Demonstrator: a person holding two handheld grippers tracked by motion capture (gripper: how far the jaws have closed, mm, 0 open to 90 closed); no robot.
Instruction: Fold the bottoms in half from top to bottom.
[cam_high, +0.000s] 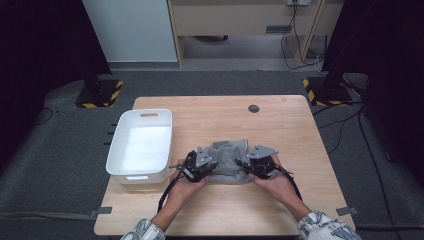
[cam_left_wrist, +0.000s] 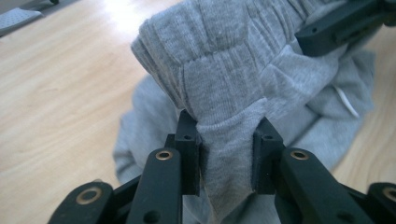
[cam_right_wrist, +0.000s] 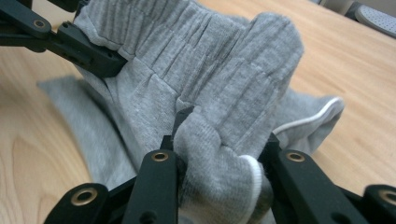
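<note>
My left gripper (cam_left_wrist: 226, 151) has its jaws pinched on a thick fold of the grey garment (cam_left_wrist: 233, 70), the cloth bunched between the two black pads and hanging out below them. My right gripper (cam_right_wrist: 224, 144) pinches another bunch of the same garment (cam_right_wrist: 210, 56), with a white-piped hem squeezed up against one jaw. The fabric is soft heathered grey knit, with a wide ribbed, gathered band running across its raised top edge. The left gripper view picks out a thin white cord on the cloth off to one side, and the right gripper view shows white piping along a curved hem lying on the wood. I can read no brand, label or lettering on it anywhere. In each gripper view the other gripper's black jaw grips the band farther off. From the high view, the garment (cam_high: 227, 157) lies crumpled between my two hands, toward the near edge of the wooden table (cam_high: 280, 130) and about midway along it, and a white bin (cam_high: 116, 150) stands at the table's left edge.
</note>
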